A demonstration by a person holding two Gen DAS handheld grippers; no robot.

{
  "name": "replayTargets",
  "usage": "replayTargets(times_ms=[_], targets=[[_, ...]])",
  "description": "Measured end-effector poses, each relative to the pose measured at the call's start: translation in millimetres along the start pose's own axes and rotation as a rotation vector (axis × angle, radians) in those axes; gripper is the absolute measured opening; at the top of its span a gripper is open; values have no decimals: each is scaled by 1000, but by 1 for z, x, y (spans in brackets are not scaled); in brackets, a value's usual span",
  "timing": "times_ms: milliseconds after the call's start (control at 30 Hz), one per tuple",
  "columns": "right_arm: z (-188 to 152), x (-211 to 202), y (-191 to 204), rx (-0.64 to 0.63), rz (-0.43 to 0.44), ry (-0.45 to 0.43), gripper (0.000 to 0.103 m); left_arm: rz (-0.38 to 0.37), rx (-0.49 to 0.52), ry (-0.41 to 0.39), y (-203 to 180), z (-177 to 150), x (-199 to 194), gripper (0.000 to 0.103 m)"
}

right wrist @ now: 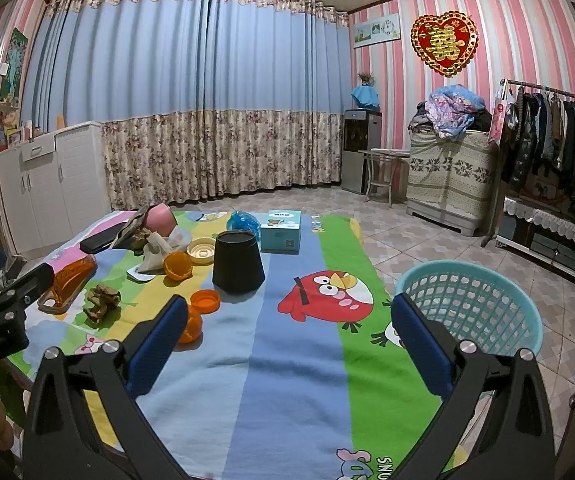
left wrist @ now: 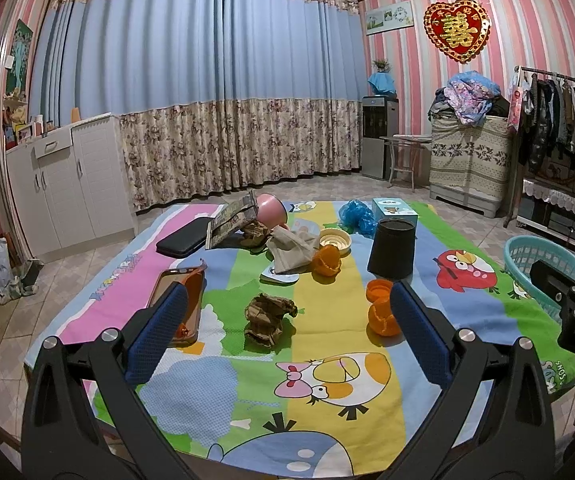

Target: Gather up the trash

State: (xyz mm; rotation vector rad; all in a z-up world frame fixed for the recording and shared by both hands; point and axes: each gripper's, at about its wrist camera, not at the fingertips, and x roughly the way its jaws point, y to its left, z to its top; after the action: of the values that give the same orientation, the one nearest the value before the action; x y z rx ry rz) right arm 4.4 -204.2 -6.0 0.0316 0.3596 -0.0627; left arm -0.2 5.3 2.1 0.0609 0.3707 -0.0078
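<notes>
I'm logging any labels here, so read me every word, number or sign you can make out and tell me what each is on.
"囍", gold double-happiness character: on the red heart-shaped wall decoration.
"SNO", upside-down letters cut off at the frame edge: on the colourful cartoon-bird tablecloth.
Blue lettering on the tablecloth's pink stripe: too distorted to read.
Print on the light-blue tissue box: too small.
Print on the grey-brown cardboard packet: blurred.

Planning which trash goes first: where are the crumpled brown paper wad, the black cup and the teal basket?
Crumpled brown paper wad (left wrist: 268, 320), left wrist view, its middle.
Upside-down black plastic cup (right wrist: 238, 264), right wrist view, side wall.
Teal plastic mesh basket (right wrist: 472, 305), right wrist view, inner wall.
</notes>
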Motion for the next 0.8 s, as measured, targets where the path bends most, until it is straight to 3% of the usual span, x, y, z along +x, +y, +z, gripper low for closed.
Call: replayTargets(times_ms=[800], targets=[[-6,9,5,-8,-1,20,99,-12,-7,12,1,-7,5,98]])
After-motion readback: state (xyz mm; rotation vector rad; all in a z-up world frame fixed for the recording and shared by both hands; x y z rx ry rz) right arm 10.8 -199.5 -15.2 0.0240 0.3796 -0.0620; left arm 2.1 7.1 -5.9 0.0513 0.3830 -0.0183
